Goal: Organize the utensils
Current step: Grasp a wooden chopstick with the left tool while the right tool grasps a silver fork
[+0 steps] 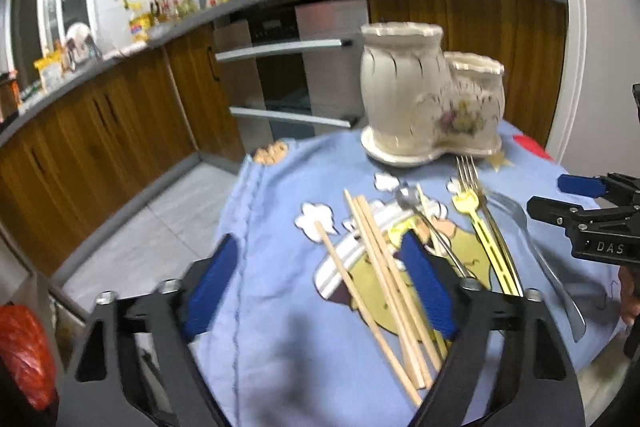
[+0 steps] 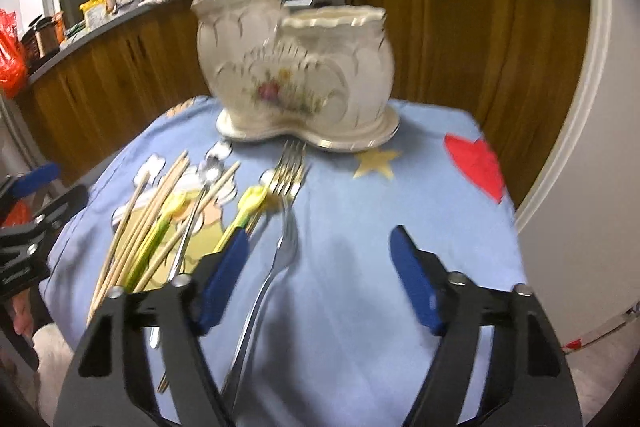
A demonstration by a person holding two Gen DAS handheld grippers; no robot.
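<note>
Left gripper (image 1: pixel 320 291): jaws spread, nothing pinched; the bundle of chopsticks (image 1: pixel 380 291) lies on the cloth between and just under its blue pads. Right gripper (image 2: pixel 320 279): jaws likewise spread and empty; the handle of a steel fork (image 2: pixel 260 299) runs up between its pads without touching them, as far as the blur allows. No earlier view is available, so only the present stance is stated. All utensils lie loose on the blue cartoon-print cloth (image 2: pixel 360 195) covering the tabletop, near the grippers. Count: about four wooden chopsticks (overlap makes this uncertain), one small steel spoon (image 1: pixel 424 215), one yellow plastic fork (image 1: pixel 480 227), and at least two steel forks. Handling, as judged: chopsticks are light, stiff and prone to roll, so take each near mid-length across its width. Steel forks are heavier, smooth and slippery, so pinch the flat handle near its middle. The plastic fork is light and slightly flexible. Farthest, at the cloth's rear edge, stands one cream ceramic holder (image 2: pixel 296 67) with two compartments, one taller than the other, both apparently empty; it is fragile, so lower utensils in without striking the rim.
</note>
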